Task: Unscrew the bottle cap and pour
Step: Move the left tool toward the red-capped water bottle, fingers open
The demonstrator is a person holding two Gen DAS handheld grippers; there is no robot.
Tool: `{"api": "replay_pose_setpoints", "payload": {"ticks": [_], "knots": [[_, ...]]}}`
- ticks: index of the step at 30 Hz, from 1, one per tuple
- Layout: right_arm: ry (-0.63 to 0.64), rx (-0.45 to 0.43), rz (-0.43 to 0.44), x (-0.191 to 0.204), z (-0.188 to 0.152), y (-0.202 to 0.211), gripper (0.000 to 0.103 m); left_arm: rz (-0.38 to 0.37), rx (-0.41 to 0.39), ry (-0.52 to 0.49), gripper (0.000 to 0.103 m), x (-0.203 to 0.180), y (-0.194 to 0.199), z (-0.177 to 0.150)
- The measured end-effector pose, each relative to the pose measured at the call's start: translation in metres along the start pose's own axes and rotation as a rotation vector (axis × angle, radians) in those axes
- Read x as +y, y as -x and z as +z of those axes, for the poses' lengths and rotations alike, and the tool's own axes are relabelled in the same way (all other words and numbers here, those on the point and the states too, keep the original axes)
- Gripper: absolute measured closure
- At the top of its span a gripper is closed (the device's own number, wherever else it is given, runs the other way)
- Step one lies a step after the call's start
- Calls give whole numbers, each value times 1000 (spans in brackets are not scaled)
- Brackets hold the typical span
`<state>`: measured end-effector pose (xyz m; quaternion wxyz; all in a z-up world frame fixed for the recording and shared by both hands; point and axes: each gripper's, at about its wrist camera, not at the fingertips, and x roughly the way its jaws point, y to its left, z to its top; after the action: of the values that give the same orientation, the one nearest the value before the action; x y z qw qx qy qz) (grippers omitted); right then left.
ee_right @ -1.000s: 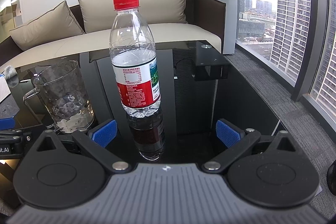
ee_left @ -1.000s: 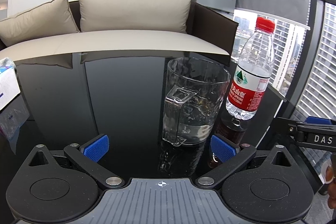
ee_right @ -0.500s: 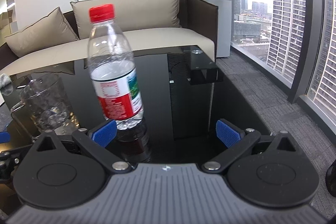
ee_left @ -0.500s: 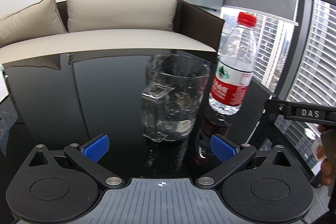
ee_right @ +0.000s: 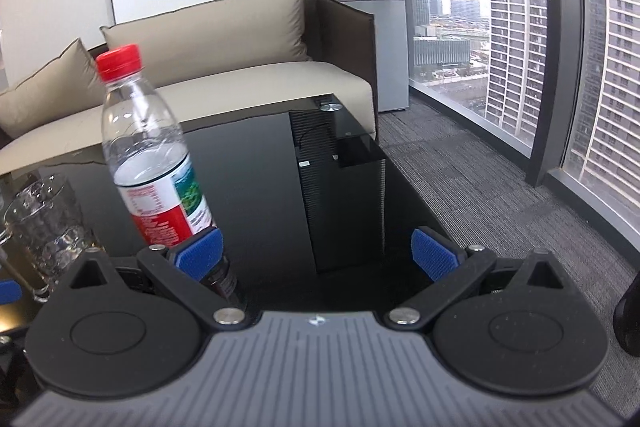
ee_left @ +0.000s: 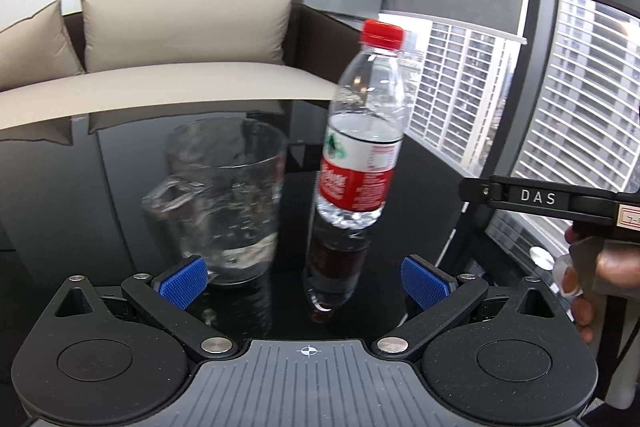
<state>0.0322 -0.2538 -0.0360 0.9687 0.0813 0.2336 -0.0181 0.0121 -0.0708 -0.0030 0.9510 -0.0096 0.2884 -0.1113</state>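
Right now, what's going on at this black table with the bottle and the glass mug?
A person holds a two-finger gripper in each hand over the glossy black table. Both the left gripper and the right gripper are open and hold nothing. The clear plastic water bottle with a red label stands upright, its red cap on. The clear glass mug with a handle stands beside it. Nothing is gripped or poured yet.
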Motion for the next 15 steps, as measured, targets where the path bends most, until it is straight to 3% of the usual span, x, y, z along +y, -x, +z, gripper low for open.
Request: {"api": "replay_pose_setpoints", "payload": {"ticks": [15], "knots": [[-118,-28,-92,-39,5,3,0,-25,-22,-45,1,-40,-43,14]]}}
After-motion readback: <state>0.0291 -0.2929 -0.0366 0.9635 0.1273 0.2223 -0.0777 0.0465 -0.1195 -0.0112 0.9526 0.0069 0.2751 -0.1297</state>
